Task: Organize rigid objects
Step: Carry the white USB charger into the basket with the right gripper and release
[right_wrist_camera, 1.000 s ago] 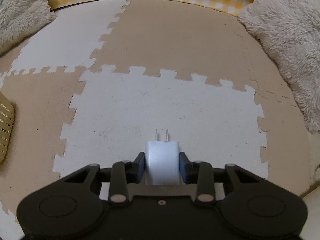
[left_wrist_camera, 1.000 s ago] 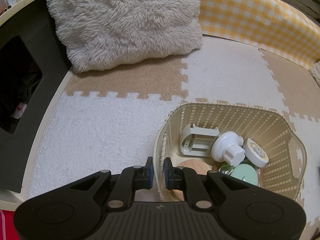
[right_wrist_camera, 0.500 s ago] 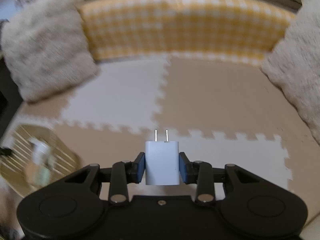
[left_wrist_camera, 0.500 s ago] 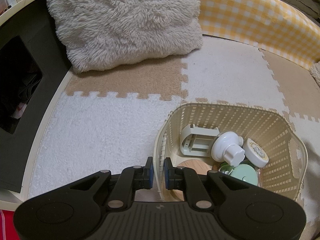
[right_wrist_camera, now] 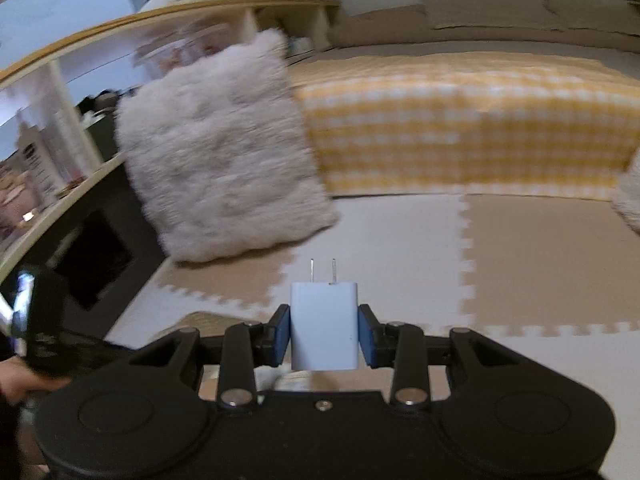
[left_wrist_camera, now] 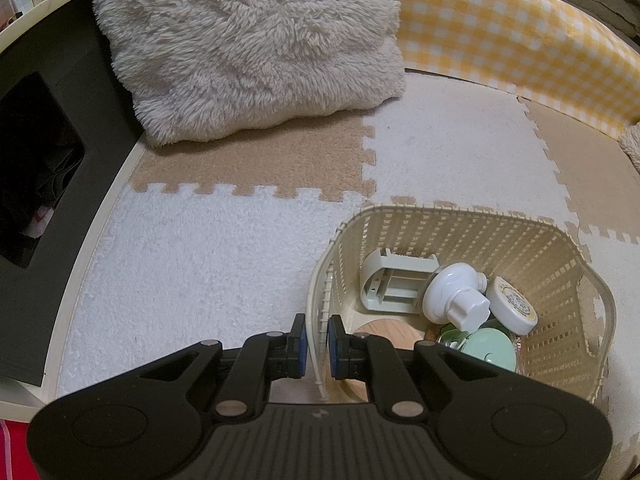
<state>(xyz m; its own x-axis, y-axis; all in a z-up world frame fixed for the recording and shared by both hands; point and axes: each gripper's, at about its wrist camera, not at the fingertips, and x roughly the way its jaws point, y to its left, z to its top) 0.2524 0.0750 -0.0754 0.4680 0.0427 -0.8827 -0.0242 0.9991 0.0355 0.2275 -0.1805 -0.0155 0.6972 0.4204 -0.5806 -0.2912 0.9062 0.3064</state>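
My left gripper (left_wrist_camera: pixel 317 334) is shut on the near-left rim of a cream woven basket (left_wrist_camera: pixel 560 264) that stands on the foam mat. Inside the basket lie a pale grey bracket (left_wrist_camera: pixel 390 284), a white knob-shaped piece (left_wrist_camera: pixel 456 296), a white round tin (left_wrist_camera: pixel 514 304), a mint green lid (left_wrist_camera: pixel 492 352) and a wooden disc (left_wrist_camera: pixel 394 330). My right gripper (right_wrist_camera: pixel 324 332) is shut on a white wall charger (right_wrist_camera: pixel 324 324), held in the air with its two prongs pointing forward. A sliver of the basket (right_wrist_camera: pixel 208 318) shows just below and left of the charger.
A fluffy cream cushion (left_wrist_camera: pixel 248 48) leans at the back left, beside a dark cabinet (left_wrist_camera: pixel 44 128). A yellow checked cushion edge (left_wrist_camera: pixel 520 36) runs along the back. A second fluffy cushion (right_wrist_camera: pixel 628 200) sits at the right. A hand (right_wrist_camera: pixel 20 380) shows at the right view's left edge.
My right gripper rose and swung left with the charger, tilting up from the mat toward the cushion and shelves. The left gripper and basket stayed still.
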